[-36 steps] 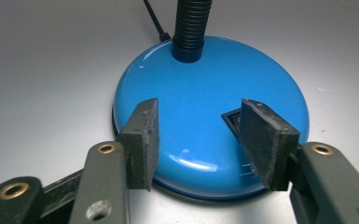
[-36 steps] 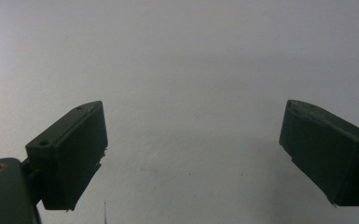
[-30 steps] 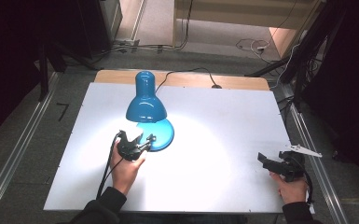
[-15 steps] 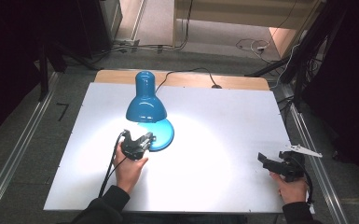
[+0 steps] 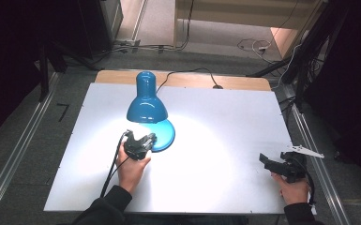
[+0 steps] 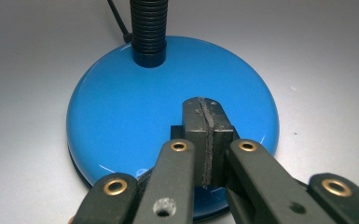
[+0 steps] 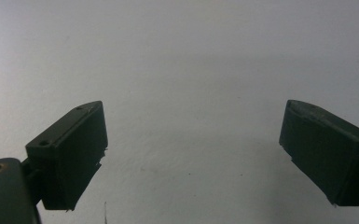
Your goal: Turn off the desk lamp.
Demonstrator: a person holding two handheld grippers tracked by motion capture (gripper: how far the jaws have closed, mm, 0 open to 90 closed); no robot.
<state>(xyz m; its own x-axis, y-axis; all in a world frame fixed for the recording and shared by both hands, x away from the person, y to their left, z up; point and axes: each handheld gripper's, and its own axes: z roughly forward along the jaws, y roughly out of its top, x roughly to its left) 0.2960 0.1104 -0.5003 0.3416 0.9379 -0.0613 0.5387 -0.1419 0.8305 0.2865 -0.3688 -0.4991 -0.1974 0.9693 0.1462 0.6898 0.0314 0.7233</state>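
Observation:
A blue desk lamp (image 5: 146, 104) stands lit on the white table (image 5: 225, 122), its shade bent down over its round blue base (image 5: 165, 135). My left gripper (image 5: 146, 140) is at the base's near left edge, jaws shut with nothing between them. In the left gripper view the shut tips (image 6: 207, 116) hover over the base (image 6: 121, 107), in front of the black ribbed neck (image 6: 148, 28). My right gripper (image 5: 265, 160) rests near the table's front right corner, open. Its two pads (image 7: 77, 149) stand wide apart above bare table in the right gripper view.
The lamp's black cord (image 5: 187, 71) runs off the far edge of the table, over a wooden strip (image 5: 244, 82). Metal rails (image 5: 23, 150) flank the table on both sides. Dark stands and cables fill the floor behind.
My left gripper has moved a little to the right, closer onto the lamp base. The right gripper has stayed in place.

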